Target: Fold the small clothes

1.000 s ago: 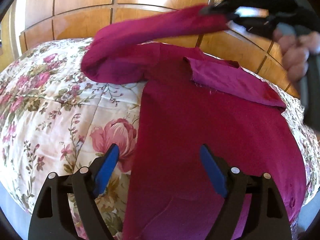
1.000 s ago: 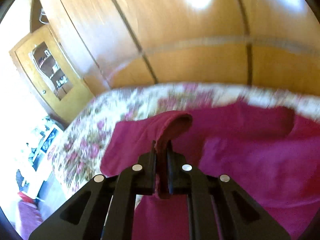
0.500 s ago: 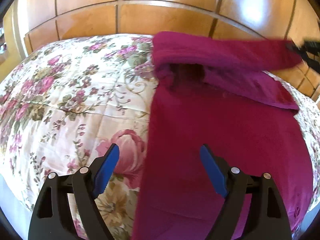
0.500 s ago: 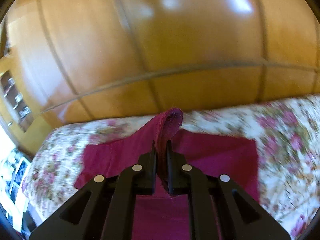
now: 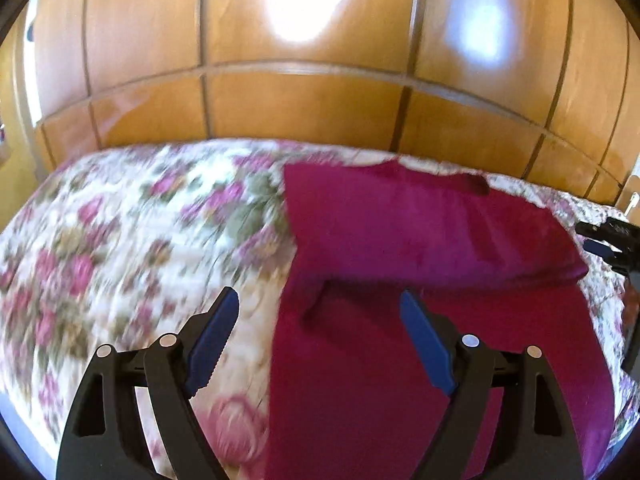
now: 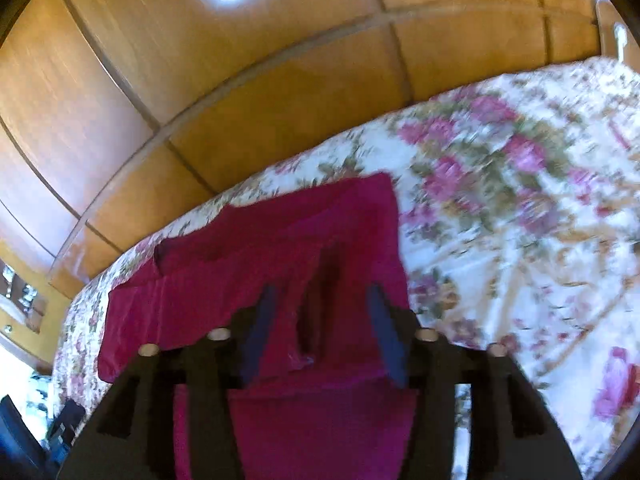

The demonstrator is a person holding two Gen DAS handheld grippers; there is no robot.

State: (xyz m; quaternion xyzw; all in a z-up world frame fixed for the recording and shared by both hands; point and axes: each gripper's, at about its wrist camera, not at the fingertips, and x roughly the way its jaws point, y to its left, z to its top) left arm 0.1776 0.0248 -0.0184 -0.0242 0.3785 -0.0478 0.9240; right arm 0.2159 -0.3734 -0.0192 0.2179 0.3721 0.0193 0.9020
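One magenta garment [image 5: 420, 320] lies on the floral bedspread [image 5: 140, 240], in its right part as the left wrist view shows it. Its upper part is folded across the body, so that one broad band of cloth lies over the lower layer, with a shadowed edge between the two layers. The picture is blurred, and I cannot tell which kind of garment it is.

There are two grippers. The left gripper [image 5: 320, 340] hangs above the garment's left edge with its jaws wide apart; one blue pad is over the bedspread and the other over the cloth, and nothing is between them. The right gripper [image 6: 320, 328] also has its jaws apart and grips nothing; the garment [image 6: 280, 264] lies under and in front of it, and one raised fold of cloth shows between the two blue pads. From the left wrist view, the right gripper [image 5: 612, 244] is at the right border, just beside the end of the folded band.

Behind the bed stands one wooden panelled wall [image 5: 320, 100], with two bright reflections on it.
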